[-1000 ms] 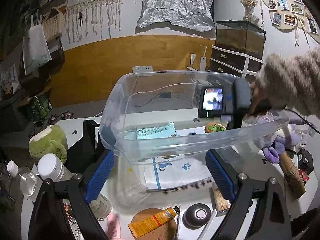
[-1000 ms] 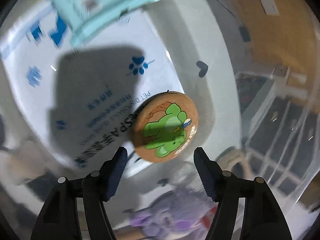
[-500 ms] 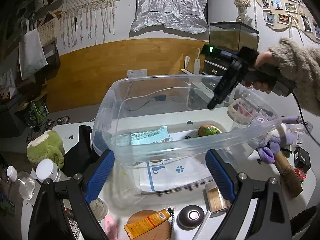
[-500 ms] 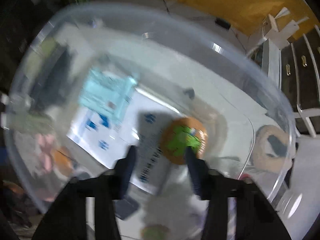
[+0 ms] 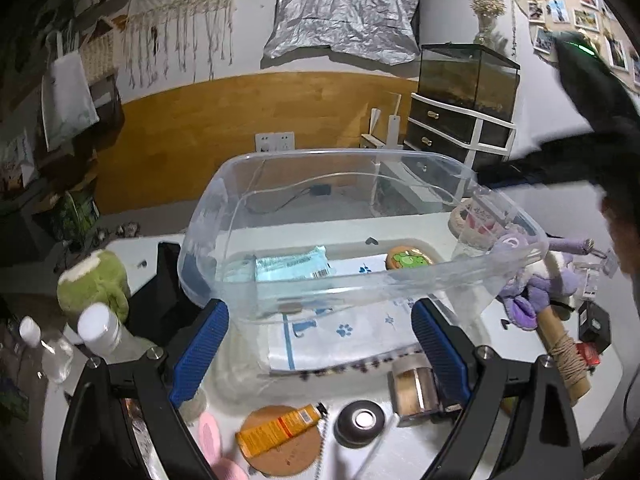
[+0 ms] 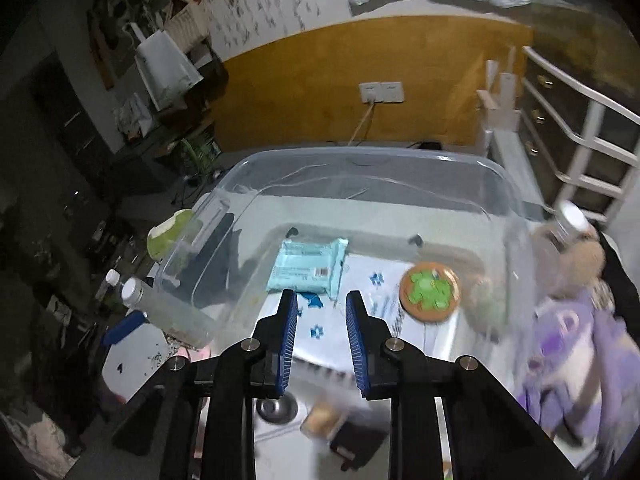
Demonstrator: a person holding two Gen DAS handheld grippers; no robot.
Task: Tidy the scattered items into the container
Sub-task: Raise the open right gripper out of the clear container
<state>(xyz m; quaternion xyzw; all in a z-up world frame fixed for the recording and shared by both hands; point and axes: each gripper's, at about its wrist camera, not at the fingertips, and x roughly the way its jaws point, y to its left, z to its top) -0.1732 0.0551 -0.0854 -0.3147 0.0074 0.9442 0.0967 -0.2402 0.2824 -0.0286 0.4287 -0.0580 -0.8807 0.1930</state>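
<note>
Left wrist view, nearest first: left gripper (image 5: 320, 344) with blue pads wide apart, nothing between them. Under it on the white table (image 5: 600, 376): a pink thing (image 5: 210, 438), an orange tube (image 5: 278, 428) lying on a round cork mat (image 5: 288, 462), a small dark round tin (image 5: 360, 422) just beside the tube, and a little jar (image 5: 412, 390) near the right pad. Off to the left, two clear bottles with white caps (image 5: 98, 334) and a green plush ball (image 5: 94, 284). Off to the right, a roll of twine (image 5: 562, 354) and a purple plush toy (image 5: 528, 292) against the side of the bin.

Next, the big clear bin (image 5: 248, 216) in the middle of the table. Inside it on the floor: a light blue pack of wipes (image 5: 294, 268) and a round coaster with a green frog (image 5: 408, 258), well apart, not touching.

Right wrist view: right gripper (image 6: 320, 316) up above the near edge of the bin, pointing down into it, blue pads closing in, only a small gap left, nothing held between them. Blue pack (image 6: 308, 270) just past the tips, frog coaster (image 6: 430, 292) off to the right.

Farthest back: wood wall panel (image 5: 240, 120) and a glass tank (image 5: 466, 76) on drawers.
</note>
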